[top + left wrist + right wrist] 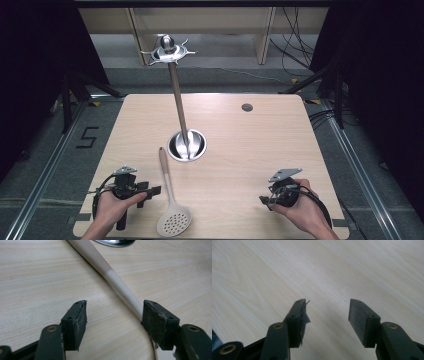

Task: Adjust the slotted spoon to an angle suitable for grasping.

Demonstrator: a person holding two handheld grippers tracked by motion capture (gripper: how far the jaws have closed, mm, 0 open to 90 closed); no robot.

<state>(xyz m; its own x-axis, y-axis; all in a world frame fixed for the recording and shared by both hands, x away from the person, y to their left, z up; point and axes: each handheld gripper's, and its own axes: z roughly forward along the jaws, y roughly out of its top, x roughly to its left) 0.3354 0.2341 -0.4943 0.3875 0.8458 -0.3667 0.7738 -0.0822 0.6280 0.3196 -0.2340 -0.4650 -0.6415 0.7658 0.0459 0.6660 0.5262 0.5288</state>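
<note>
The left gripper (113, 315) has its jaws wide apart with nothing clamped; the skimmer (169, 192) handle runs just beside the inner face of one jaw, and contact cannot be determined. The right gripper (328, 315) also has its jaws wide, over bare bench (250, 150). The skimmer lies flat between the two grippers, nearer the left one, perforated head toward the person. Beyond its handle tip stands a steel stand (186, 144) with a tall post.
</note>
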